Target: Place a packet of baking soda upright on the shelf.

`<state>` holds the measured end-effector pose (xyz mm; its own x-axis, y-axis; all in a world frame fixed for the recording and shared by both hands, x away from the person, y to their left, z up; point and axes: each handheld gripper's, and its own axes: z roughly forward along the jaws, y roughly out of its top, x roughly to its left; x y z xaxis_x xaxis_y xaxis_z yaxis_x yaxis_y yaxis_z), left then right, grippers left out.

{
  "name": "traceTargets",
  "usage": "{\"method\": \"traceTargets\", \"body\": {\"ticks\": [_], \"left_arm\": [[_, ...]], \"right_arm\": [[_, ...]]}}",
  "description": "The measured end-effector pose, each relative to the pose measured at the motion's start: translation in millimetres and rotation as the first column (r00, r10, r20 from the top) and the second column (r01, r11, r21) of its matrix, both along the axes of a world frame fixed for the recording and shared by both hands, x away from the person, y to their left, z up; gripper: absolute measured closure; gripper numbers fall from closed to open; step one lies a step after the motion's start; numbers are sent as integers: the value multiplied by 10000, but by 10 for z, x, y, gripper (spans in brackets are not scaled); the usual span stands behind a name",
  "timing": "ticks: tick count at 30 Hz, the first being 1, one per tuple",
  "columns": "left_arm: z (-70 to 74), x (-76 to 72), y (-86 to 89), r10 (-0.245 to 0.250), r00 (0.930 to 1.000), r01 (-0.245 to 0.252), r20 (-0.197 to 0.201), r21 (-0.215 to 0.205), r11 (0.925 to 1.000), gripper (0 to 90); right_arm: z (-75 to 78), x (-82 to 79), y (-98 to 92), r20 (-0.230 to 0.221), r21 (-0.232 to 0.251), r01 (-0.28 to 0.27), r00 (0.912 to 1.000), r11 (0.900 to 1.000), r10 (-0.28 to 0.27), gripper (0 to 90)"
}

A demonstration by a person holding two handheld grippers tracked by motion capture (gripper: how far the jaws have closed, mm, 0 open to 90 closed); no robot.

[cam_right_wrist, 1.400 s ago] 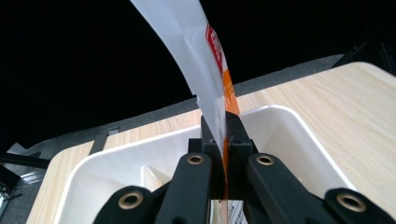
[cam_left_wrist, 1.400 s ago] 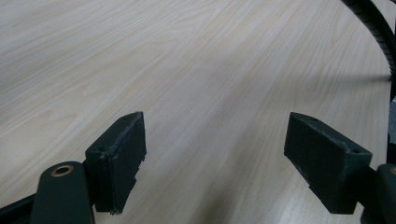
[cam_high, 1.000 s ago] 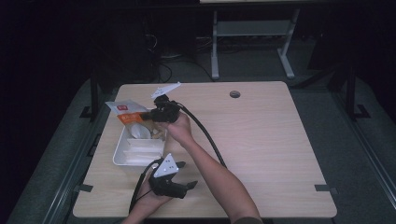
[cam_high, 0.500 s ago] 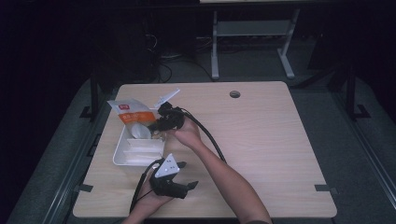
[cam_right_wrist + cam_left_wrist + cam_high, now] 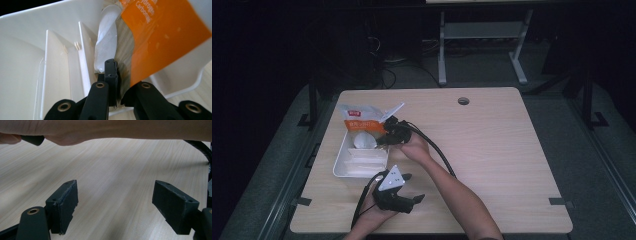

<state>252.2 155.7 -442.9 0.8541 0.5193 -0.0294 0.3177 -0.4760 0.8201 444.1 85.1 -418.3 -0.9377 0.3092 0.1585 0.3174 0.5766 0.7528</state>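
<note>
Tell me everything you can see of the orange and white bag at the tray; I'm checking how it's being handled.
The bag is a flexible pouch, glossy like plastic film, white at its crumpled top with a small red label and an orange panel with white lettering below. It leans over the far end of the white divided tray, its lower part hanging into it. The right gripper, jaws nearly together, seems to pinch a clear strip of its edge, though the contact is hard to make out.
</note>
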Motion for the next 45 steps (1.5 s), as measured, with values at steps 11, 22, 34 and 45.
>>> {"method": "traceTargets", "body": {"ticks": [11,22,34,45], "left_arm": [[-7,6,-6,7,10000,-7,-20,17,10000,204],[-6,14,-2,-27,10000,27,-16,42,10000,203],[3,51,52,137,9999,-137,-48,-30,9999,203],[-9,50,28,99,10000,-99,3,96,9999,202]], "right_arm": [[-23,29,-35,-394,94,94,9992,9999,-91,851],[92,53,-165,-621,721,123,9980,9973,-79,810],[205,24,-456,-803,1061,250,9966,9940,-165,769],[298,5,-790,-872,1403,549,9953,9886,-429,727]]}}
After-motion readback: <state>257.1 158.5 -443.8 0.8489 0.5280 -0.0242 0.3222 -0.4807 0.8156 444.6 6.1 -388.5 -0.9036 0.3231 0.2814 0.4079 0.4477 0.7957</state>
